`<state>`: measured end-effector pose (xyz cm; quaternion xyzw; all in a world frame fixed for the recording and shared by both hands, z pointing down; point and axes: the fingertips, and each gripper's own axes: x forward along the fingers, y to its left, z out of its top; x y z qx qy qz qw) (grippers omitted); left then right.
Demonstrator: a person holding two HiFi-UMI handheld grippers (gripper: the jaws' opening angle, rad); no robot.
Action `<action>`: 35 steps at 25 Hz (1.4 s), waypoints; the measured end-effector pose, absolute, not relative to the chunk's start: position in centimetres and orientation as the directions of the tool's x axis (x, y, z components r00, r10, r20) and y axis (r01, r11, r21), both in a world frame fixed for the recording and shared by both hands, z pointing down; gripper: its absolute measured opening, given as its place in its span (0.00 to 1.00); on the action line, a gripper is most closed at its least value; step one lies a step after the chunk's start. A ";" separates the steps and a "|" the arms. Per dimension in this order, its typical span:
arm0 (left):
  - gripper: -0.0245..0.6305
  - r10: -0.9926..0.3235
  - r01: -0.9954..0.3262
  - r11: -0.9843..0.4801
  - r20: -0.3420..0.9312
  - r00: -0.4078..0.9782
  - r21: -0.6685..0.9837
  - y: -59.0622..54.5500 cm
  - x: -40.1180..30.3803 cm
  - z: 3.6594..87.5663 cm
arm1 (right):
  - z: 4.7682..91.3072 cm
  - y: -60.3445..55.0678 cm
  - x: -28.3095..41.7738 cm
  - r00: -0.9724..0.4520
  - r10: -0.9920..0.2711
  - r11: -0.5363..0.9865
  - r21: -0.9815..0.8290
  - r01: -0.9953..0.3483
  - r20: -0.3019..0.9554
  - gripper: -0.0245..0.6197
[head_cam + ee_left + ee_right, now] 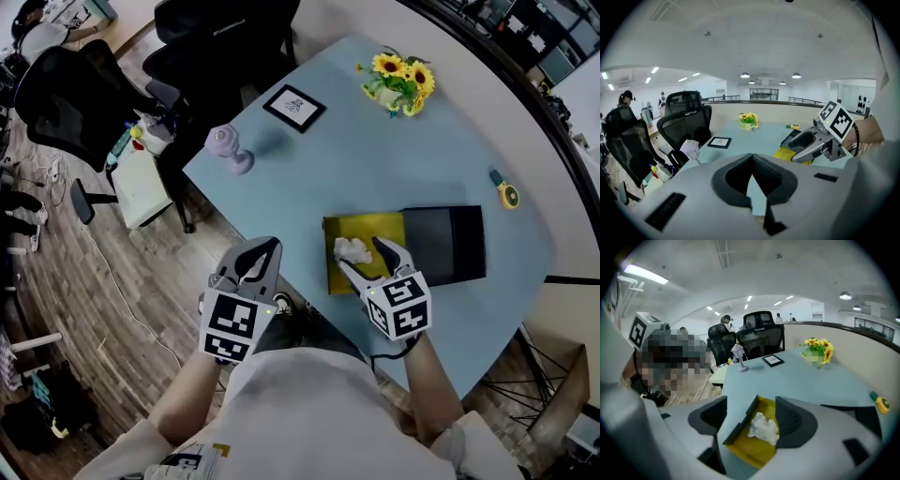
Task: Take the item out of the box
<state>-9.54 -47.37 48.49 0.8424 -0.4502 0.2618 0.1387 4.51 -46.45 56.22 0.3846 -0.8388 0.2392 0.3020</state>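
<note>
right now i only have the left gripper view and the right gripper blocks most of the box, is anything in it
observer: yes, a crumpled white item lies in the yellow box.
operator: is the right gripper holding it
observer: no, the right gripper is open, and the item sits between its jaws with neither pad pressing on it.
operator: are both jaws inside the box
observer: no, they straddle one side wall: one jaw is outside the box, the other above its inside.
</note>
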 end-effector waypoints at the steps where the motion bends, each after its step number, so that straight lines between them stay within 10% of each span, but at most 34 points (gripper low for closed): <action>1: 0.04 -0.682 -0.837 -0.547 0.574 0.453 0.011 -47.5 -9.8 49.3 | 57.2 -46.4 4.5 -0.514 -0.489 0.587 -0.170 -0.792 0.704 0.53; 22: 0.04 -0.610 -0.836 -0.547 0.664 0.432 0.041 -46.0 -12.6 58.4 | 72.2 -47.1 5.7 -0.320 -0.332 0.569 -0.082 -0.818 0.888 0.59; 35: 0.04 -0.642 -0.838 -0.545 0.640 0.421 0.004 -44.3 -14.2 55.3 | 66.6 -46.8 4.4 -0.351 -0.370 0.562 -0.094 -0.822 0.860 0.30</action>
